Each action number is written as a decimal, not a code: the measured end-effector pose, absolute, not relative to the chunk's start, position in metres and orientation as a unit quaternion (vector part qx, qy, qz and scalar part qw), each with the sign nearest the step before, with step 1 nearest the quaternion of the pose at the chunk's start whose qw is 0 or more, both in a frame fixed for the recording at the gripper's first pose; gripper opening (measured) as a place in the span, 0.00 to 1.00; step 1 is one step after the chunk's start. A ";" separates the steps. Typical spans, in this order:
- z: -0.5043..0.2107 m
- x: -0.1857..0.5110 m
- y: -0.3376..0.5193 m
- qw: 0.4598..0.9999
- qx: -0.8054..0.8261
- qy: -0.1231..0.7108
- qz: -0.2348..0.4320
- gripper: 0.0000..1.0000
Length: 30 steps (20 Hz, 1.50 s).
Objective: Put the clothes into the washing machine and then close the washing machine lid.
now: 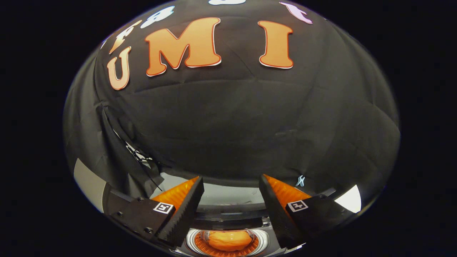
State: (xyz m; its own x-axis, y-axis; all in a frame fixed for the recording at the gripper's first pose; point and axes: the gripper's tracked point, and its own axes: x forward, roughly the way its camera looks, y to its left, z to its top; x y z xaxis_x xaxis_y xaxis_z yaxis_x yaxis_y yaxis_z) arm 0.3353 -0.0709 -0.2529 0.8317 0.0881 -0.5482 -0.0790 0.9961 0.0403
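Observation:
My gripper [231,184] is open, its two fingers spread wide with nothing between them, held above the washing machine [228,217]. Below and between the fingers lies the machine's round drum opening [228,242], with an orange garment [229,240] bunched inside it. A pale ring rims the opening. A dark curved band of the machine's top, possibly the raised lid, runs across just beyond the opening, between the fingers.
Black cloth [232,125] hangs as the booth's wall right behind the machine. A pale strip of floor or wall [89,182] shows beside the left finger, and another bright patch [350,200] beside the right finger.

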 end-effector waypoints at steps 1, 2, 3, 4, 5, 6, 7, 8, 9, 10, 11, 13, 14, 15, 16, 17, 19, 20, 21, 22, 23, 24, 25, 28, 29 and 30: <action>-0.254 0.334 -0.070 0.958 0.006 0.285 0.044 1.00; -0.252 0.335 -0.070 0.959 0.005 0.279 0.040 1.00; -0.253 0.331 -0.070 0.958 0.005 0.282 0.043 1.00; -0.253 0.329 -0.071 0.958 0.006 0.282 0.043 1.00; -0.254 0.326 -0.071 0.959 0.008 0.281 0.043 1.00; -0.253 0.320 -0.073 0.959 0.009 0.280 0.044 1.00; -0.253 0.314 -0.073 0.960 0.007 0.278 0.045 1.00; -0.253 0.306 -0.074 0.960 0.007 0.276 0.046 1.00; -0.254 0.300 -0.075 0.961 0.008 0.273 0.046 1.00; -0.254 0.292 -0.076 0.961 0.006 0.272 0.047 1.00; -0.255 0.284 -0.077 0.961 0.006 0.271 0.047 1.00; -0.256 0.270 -0.079 0.963 0.004 0.267 0.048 1.00; -0.257 0.262 -0.080 0.963 0.005 0.264 0.047 1.00; -0.258 0.255 -0.082 0.964 0.005 0.262 0.046 1.00; -0.262 0.248 -0.083 0.965 0.005 0.260 0.044 1.00; -0.263 0.239 -0.083 0.965 0.004 0.257 0.042 1.00; -0.267 0.222 -0.086 0.967 0.004 0.250 0.041 1.00; -0.270 0.215 -0.088 0.968 0.003 0.247 0.040 1.00; -0.272 0.209 -0.089 0.969 0.005 0.242 0.040 1.00; -0.276 0.202 -0.091 0.970 0.006 0.241 0.039 1.00; -0.281 0.192 -0.092 0.969 0.006 0.243 0.039 1.00; -0.287 0.184 -0.093 0.968 0.006 0.247 0.038 0.99; -0.294 0.174 -0.094 0.967 0.005 0.251 0.038 0.99; -0.322 0.144 -0.105 0.962 0.002 0.271 0.024 1.00; -0.332 0.134 -0.105 0.960 0.008 0.280 0.026 1.00; -0.341 0.125 -0.108 0.957 0.014 0.288 0.024 1.00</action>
State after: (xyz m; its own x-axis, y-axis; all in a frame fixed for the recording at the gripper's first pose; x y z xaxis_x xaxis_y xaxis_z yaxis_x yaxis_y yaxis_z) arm 0.1253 -0.1080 -0.3410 0.8325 0.0532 -0.5514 -0.0376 0.9985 0.0396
